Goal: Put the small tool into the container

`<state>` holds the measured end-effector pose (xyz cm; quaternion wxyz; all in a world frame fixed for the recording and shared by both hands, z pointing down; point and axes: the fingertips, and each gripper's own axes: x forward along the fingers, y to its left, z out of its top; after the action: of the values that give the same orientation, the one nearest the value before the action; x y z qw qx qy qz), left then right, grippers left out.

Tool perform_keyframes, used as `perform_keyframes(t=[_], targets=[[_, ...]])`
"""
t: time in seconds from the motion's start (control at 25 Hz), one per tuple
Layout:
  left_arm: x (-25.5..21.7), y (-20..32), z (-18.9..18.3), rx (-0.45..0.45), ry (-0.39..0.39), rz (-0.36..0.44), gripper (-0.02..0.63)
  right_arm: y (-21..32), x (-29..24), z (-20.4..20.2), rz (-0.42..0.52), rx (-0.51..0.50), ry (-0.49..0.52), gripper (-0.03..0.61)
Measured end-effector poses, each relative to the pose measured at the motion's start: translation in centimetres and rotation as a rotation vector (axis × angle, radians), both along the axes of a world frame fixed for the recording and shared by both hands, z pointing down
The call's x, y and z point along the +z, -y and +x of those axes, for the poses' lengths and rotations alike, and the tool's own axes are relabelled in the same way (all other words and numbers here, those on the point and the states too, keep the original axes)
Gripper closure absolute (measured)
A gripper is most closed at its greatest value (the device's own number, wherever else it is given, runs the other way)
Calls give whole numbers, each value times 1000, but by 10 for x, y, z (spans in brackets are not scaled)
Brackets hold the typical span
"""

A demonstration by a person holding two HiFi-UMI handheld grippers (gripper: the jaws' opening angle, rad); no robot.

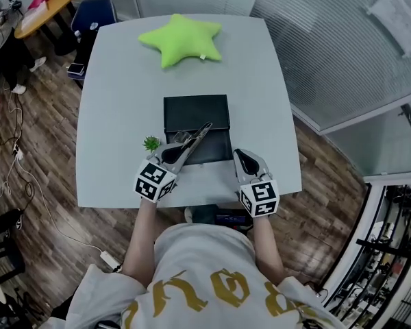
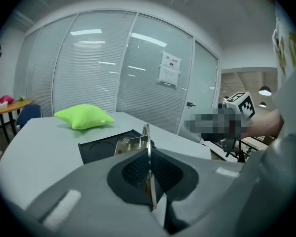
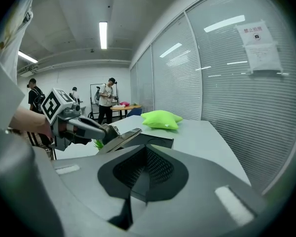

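A slim metal tool (image 1: 196, 137) slants up and right over the near half of the black container (image 1: 195, 112), held in my left gripper (image 1: 175, 153), which is shut on it. In the left gripper view the tool (image 2: 147, 149) stands edge-on between the pressed pads, its far end above the container (image 2: 101, 149). My right gripper (image 1: 241, 158) rests just right of the container, shut with nothing between its fingers. In the right gripper view its jaws (image 3: 138, 181) meet, and the tool (image 3: 121, 138) and left gripper (image 3: 89, 130) show to the left.
A green star-shaped pillow (image 1: 181, 40) lies at the far side of the grey table (image 1: 116, 101). A tiny green plant (image 1: 151, 143) stands left of the container, close to my left gripper. Glass partition walls run along the right. People stand far off in the right gripper view.
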<state>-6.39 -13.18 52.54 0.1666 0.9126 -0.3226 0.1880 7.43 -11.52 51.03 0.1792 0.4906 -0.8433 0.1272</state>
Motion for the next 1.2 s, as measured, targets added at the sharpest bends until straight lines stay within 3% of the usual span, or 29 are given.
perform_keyframes(t=[0.6,1.2], targets=[[37,9,16,107,58,-89,611,24,37,17,-82,-3,21,555],[78,4,32,266,194,-165,610,30,59,23,-137,-7,66,555]])
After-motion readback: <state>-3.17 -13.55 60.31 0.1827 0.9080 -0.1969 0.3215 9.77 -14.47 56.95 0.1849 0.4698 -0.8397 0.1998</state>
